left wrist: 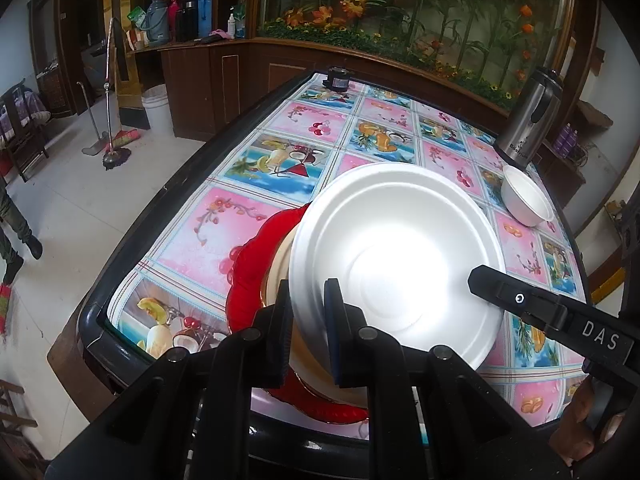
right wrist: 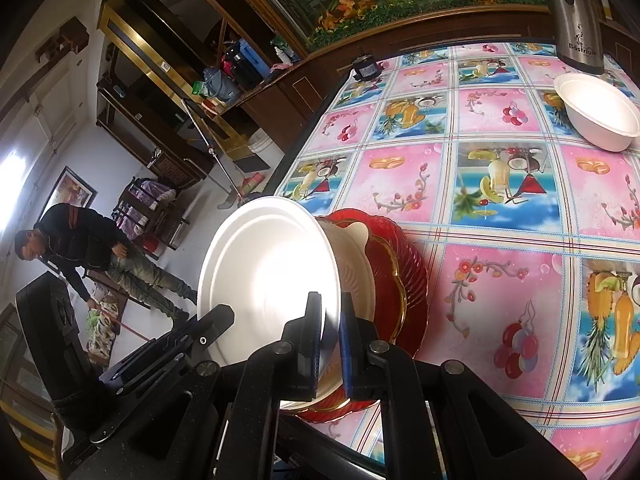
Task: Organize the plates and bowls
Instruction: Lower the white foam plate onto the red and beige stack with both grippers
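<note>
White plate (left wrist: 396, 264) pinched by both grippers' fingers over fruit-print tablecloth (left wrist: 256, 160); aquarium (left wrist: 420, 0) behind.

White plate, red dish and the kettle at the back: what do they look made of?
White plate: likely foam or moulded pulp; matte, thick soft rim, blown-out glare.
Red dish: glass or clear plastic; translucent, ribbed, gold-edged scalloped rim.
Kettle: brushed stainless steel body, black plastic handle.

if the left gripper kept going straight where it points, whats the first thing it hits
The left gripper, already shut on the white plate, would likely meet the cream dish on the red plate just beneath, though depth is unclear.
</note>
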`<state>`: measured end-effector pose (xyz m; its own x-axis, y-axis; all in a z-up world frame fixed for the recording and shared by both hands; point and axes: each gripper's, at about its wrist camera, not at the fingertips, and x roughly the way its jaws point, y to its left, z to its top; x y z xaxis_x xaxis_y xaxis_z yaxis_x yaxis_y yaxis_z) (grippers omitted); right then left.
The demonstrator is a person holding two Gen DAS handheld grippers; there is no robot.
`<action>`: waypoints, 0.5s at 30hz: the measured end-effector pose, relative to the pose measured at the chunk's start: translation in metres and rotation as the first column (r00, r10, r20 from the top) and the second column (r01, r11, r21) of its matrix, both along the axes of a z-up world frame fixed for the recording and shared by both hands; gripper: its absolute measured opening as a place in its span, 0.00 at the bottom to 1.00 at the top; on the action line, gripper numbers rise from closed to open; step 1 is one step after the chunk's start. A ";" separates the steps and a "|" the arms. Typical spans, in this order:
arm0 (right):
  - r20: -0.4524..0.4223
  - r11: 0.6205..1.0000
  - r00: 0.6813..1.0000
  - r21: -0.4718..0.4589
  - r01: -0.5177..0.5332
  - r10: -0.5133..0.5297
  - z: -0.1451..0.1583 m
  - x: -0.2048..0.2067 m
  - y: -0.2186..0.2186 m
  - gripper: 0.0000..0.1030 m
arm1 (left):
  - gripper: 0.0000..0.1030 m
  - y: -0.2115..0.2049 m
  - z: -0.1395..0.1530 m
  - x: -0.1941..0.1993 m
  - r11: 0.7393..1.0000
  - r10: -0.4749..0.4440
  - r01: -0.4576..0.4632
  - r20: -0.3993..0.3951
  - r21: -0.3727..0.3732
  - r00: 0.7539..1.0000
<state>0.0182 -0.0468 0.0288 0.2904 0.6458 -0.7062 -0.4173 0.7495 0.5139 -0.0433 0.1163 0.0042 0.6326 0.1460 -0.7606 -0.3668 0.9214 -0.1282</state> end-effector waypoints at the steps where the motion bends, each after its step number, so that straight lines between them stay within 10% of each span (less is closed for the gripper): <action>1: -0.002 1.000 1.000 0.000 0.000 0.000 0.000 0.001 0.000 0.08 | 0.12 0.000 0.000 0.000 1.000 0.000 0.000 -0.001 0.001 1.000; 15: -0.007 1.000 1.000 -0.005 0.001 -0.001 -0.006 0.004 0.000 0.08 | 0.13 0.001 -0.004 0.004 1.000 -0.001 0.001 -0.009 0.002 1.000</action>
<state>0.0226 -0.0464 0.0232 0.2859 0.6423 -0.7111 -0.4130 0.7523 0.5134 -0.0396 0.1172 0.0006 0.6262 0.1471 -0.7657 -0.3669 0.9221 -0.1230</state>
